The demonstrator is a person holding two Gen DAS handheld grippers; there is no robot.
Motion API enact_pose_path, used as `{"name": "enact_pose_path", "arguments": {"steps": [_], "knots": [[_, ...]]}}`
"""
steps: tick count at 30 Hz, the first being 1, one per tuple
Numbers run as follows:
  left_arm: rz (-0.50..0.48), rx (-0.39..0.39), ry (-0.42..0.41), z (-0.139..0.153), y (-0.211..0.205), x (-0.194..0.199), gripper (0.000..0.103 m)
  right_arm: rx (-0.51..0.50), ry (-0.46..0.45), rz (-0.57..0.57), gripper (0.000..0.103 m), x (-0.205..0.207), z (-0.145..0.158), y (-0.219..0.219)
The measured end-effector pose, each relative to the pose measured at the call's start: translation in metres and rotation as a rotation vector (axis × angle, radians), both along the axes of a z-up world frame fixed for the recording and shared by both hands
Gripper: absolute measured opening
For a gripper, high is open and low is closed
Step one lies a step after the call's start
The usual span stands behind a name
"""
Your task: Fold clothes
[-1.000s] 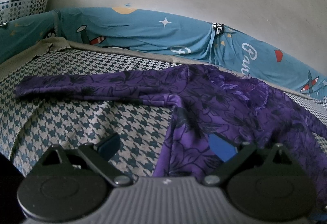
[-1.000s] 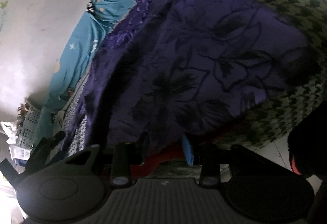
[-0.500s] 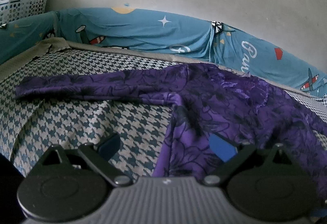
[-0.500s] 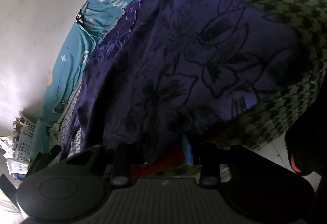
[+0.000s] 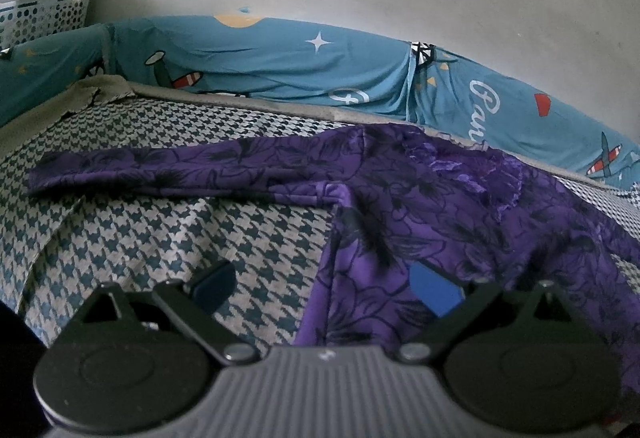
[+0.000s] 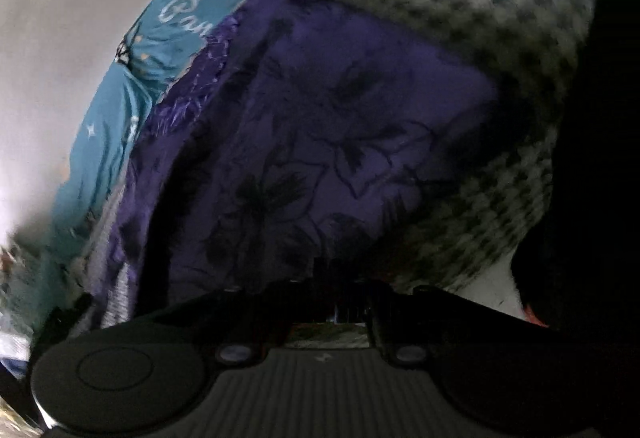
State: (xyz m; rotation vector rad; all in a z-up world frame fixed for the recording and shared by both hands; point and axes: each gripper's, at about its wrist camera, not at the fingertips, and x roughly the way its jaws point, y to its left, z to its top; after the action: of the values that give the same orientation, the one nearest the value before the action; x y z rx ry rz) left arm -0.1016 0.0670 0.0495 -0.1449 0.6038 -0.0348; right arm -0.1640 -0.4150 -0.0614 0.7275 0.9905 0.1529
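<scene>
A purple floral long-sleeved garment (image 5: 420, 206) lies spread on the houndstooth bed cover (image 5: 160, 238), one sleeve stretched out to the left. My left gripper (image 5: 324, 286) hovers open at the garment's near left edge. Its right pad (image 5: 436, 290) is over the cloth and its left pad (image 5: 212, 280) over the cover. In the right wrist view the same garment (image 6: 340, 126) fills the middle. My right gripper (image 6: 344, 278) is shut on the garment's near hem, where the bed edge drops off. The pads themselves are dark and hard to make out.
A teal printed sheet (image 5: 280, 62) runs along the grey wall behind the bed. A white perforated basket (image 5: 44, 10) with clutter stands at the far left corner. In the right wrist view pale floor (image 6: 492, 294) shows below the bed edge, beside a dark shape at the right.
The right gripper's fingers have come together on the garment's hem, and its view has rolled and gone blurry. The left gripper and the sleeve have stayed where they were.
</scene>
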Motion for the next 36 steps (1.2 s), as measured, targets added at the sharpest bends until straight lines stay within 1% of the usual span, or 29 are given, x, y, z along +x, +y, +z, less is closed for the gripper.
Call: {"name": "enact_pose_path", "arguments": {"steps": [2, 3, 4, 9, 12, 14, 16, 17, 19, 22, 24, 26, 27, 28, 32, 35, 36], "knots": [[-0.001, 0.005, 0.000, 0.000, 0.000, 0.000, 0.098, 0.032, 0.001, -0.014, 0.010, 0.000, -0.001, -0.003], [0.001, 0.005, 0.001, 0.000, 0.000, 0.000, 0.098, 0.043, 0.002, -0.018, 0.015, 0.001, -0.002, -0.004], [0.002, 0.004, 0.002, 0.000, 0.000, 0.000, 0.098, 0.047, 0.001, -0.024, 0.017, 0.001, -0.002, -0.005], [0.000, -0.002, 0.001, 0.000, 0.001, 0.000, 0.098, 0.059, -0.013, -0.048, 0.020, 0.001, -0.001, -0.005], [-0.004, -0.002, 0.000, 0.000, 0.001, 0.000, 0.098, 0.029, -0.032, -0.052, 0.020, 0.006, 0.000, -0.002], [-0.007, -0.002, -0.001, 0.000, 0.000, -0.001, 0.098, 0.001, -0.038, -0.049, 0.019, 0.010, -0.001, 0.001], [-0.007, -0.003, -0.002, 0.000, 0.000, -0.001, 0.098, -0.036, -0.046, -0.040, 0.006, 0.011, 0.000, 0.005], [-0.005, -0.005, -0.001, 0.000, 0.000, 0.000, 0.098, -0.056, -0.055, -0.032, 0.004, 0.010, 0.001, 0.006], [-0.003, -0.009, 0.000, 0.000, 0.001, 0.000, 0.098, -0.116, -0.062, -0.025, 0.004, 0.009, 0.006, 0.009], [-0.001, -0.011, -0.002, 0.000, 0.001, 0.000, 0.098, -0.148, -0.026, -0.048, 0.005, 0.005, 0.014, 0.005], [0.001, -0.013, -0.003, 0.001, 0.002, 0.000, 0.098, -0.177, -0.016, -0.062, 0.006, 0.001, 0.020, 0.003], [0.002, -0.018, -0.003, 0.001, 0.002, 0.000, 0.098, -0.199, -0.012, -0.077, 0.016, -0.002, 0.025, 0.000], [0.002, -0.021, -0.003, 0.001, 0.002, 0.000, 0.098, -0.211, -0.010, -0.085, 0.029, -0.003, 0.027, -0.001], [0.002, -0.024, -0.004, 0.001, 0.002, 0.000, 0.098, -0.207, -0.011, -0.088, 0.040, -0.004, 0.028, -0.002], [-0.013, -0.021, -0.011, 0.002, -0.001, -0.001, 0.098, -0.197, 0.016, -0.081, 0.047, 0.004, 0.020, 0.000], [-0.016, -0.020, -0.015, 0.003, -0.002, -0.002, 0.098, -0.237, 0.003, -0.063, 0.047, 0.012, 0.013, 0.008], [-0.015, -0.022, -0.015, 0.003, -0.001, -0.002, 0.098, -0.257, -0.007, -0.059, 0.044, 0.014, 0.012, 0.011]]}}
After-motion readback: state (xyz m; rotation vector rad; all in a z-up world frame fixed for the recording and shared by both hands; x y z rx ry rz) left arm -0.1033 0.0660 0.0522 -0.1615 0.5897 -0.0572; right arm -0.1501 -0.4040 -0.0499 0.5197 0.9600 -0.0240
